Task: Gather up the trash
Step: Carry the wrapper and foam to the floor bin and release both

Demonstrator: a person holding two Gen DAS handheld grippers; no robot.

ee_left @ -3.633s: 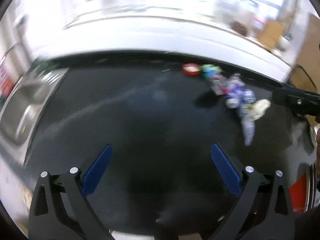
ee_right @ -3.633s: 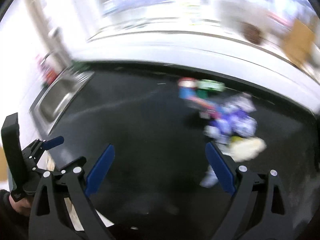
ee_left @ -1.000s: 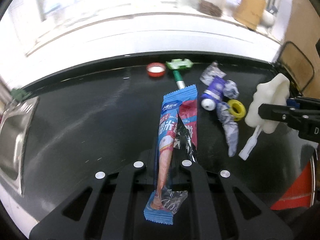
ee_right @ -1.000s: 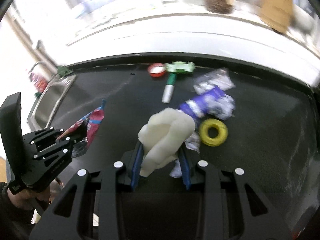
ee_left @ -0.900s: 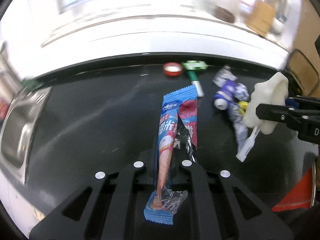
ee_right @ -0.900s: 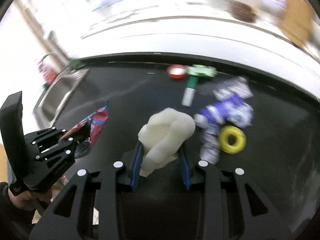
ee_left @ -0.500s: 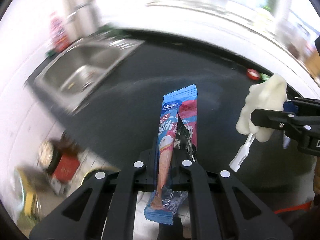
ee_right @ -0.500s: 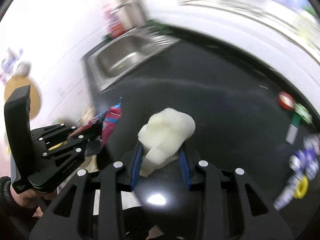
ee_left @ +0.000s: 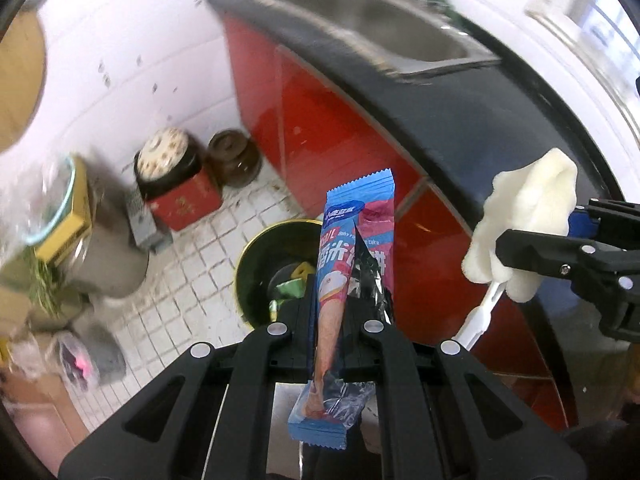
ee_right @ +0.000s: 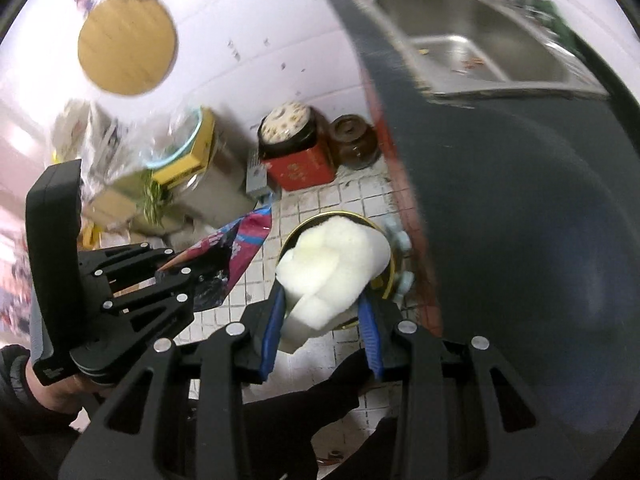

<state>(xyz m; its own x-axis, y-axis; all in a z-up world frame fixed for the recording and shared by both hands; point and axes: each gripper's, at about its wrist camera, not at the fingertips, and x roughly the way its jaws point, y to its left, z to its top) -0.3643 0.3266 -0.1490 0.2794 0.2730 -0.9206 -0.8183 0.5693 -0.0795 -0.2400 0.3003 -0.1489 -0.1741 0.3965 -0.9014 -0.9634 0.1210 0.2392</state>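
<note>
My left gripper [ee_left: 330, 312] is shut on a blue and pink snack wrapper [ee_left: 352, 256] and holds it above a round gold-rimmed trash bin [ee_left: 260, 256] on the tiled floor. The bin holds some green scraps. My right gripper [ee_right: 320, 320] is shut on a white sponge brush [ee_right: 334, 268], right over the same bin [ee_right: 390, 280]. In the left wrist view the sponge brush [ee_left: 528, 232] and its white handle hang to the right of the wrapper. In the right wrist view the left gripper [ee_right: 188, 276] with the wrapper [ee_right: 240, 244] is at the left.
A dark countertop [ee_right: 520, 208] with red cabinet fronts [ee_left: 320, 112] and a steel sink [ee_right: 472, 56] lies to the right. On the floor by the wall stand a red tin box [ee_left: 184, 200], a brown jar [ee_left: 234, 158], a grey pot [ee_left: 104, 252] and bags. A round wooden board [ee_right: 128, 44] hangs on the wall.
Both grippers have swung left off the countertop, with the wrapper and the sponge brush still in them, and now hang over the floor bin. The sink has moved to the upper right.
</note>
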